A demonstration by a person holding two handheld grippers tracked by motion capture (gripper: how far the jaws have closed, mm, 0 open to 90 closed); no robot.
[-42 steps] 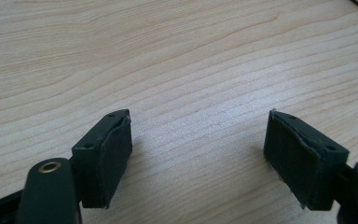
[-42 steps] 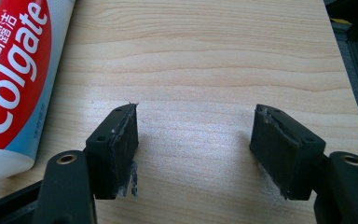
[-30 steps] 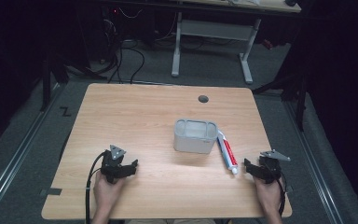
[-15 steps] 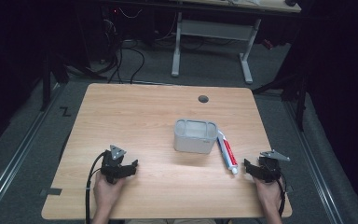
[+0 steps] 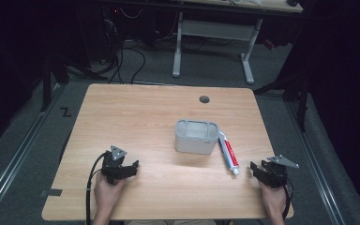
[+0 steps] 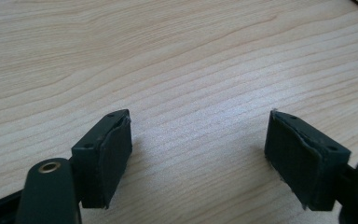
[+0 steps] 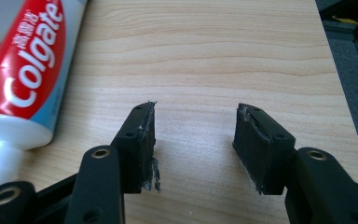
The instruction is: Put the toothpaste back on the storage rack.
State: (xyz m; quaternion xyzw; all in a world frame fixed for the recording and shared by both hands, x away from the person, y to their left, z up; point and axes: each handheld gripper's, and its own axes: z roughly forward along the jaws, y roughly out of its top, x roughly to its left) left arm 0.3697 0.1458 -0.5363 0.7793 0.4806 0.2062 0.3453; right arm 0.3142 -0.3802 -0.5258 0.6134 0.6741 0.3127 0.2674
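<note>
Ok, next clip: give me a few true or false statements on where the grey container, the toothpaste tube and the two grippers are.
1. The red and white toothpaste tube lies inside the grey plastic container. False: it lies on the wooden table beside it.
2. The left gripper is open and holds nothing. True.
3. The right gripper is shut on the tube's cap. False: its jaws are open, off the tube.
4. The tube's white cap points toward the person. True.
</note>
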